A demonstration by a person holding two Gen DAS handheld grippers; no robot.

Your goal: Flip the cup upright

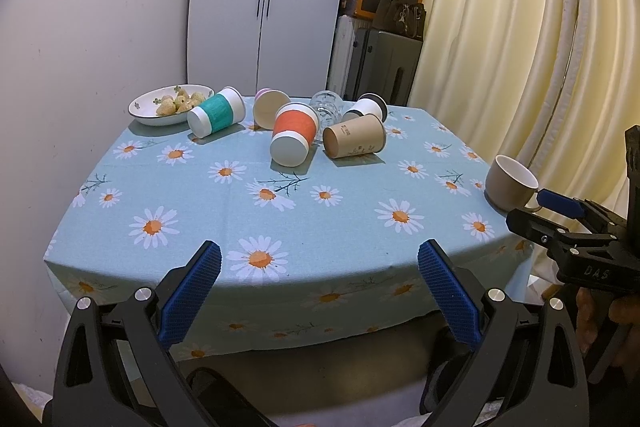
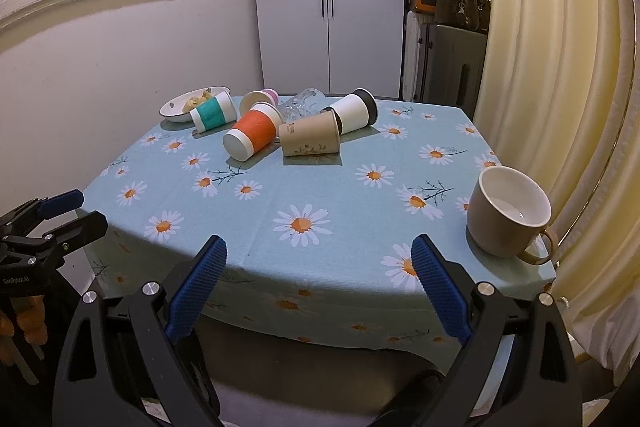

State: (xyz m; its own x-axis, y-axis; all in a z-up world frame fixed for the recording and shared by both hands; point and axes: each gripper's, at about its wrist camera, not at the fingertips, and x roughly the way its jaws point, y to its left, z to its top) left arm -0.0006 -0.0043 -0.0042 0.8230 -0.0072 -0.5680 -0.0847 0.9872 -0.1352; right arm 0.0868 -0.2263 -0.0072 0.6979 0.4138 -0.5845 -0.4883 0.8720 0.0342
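Left wrist view: left gripper [image 1: 320,281] spread wide, holding nothing, hanging over the near edge of the table [image 1: 192,211]. Nothing grasped, so judged to be the opening step, before any approach. Toppled cups clustered at the far side: teal-banded cup [image 1: 216,111], orange-banded cup [image 1: 294,135], brown paper cup [image 1: 354,141], white cup with dark lid [image 1: 368,107], a pink-rimmed one [image 1: 266,107], and what looks like a clear glass [image 1: 327,105], though hard to make out. Bowl of snacks [image 1: 168,105] at the far left corner. Broad bare cloth between fingers and pile, so ample room for a straight reach. Right gripper seen side-on at the frame's edge.

Right wrist view: right gripper [image 2: 320,273] likewise wide and empty, short of the table. Beige mug [image 2: 508,211] already upright, near the right corner and close to the edge. Next move probably a reach forward to a cup on its side, the orange-banded cup [image 2: 252,135] or brown paper cup [image 2: 310,139] lying nearest. Wall left, curtain right.
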